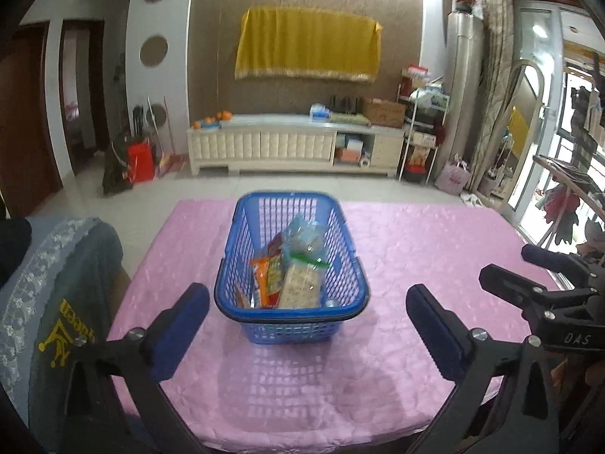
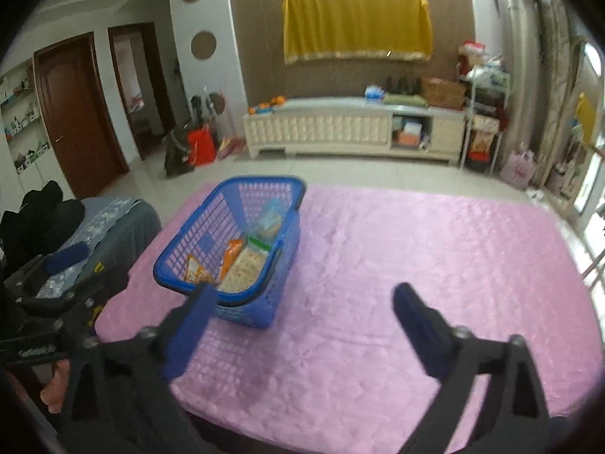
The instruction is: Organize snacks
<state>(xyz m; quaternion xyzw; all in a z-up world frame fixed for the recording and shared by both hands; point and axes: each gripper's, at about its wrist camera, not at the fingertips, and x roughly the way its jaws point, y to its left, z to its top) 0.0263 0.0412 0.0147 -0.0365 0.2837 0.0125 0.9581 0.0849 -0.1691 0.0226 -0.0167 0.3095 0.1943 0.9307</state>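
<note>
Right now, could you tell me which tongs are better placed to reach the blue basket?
Left: the left tongs frame the blue basket squarely; the right tongs aim mostly past it.

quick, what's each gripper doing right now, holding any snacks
left gripper: open, holding nothing, pulled back from the blue basket.
right gripper: open, holding nothing, over the pink tablecloth.

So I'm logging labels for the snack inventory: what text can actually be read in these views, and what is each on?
"DAS": white letters on the right gripper, black body, seen from the left wrist view.
"ueen": yellow print, partly hidden, running sideways on the grey cloth at the left.
Snack packets in the blue basket: printing too small and blurred to read.
</note>
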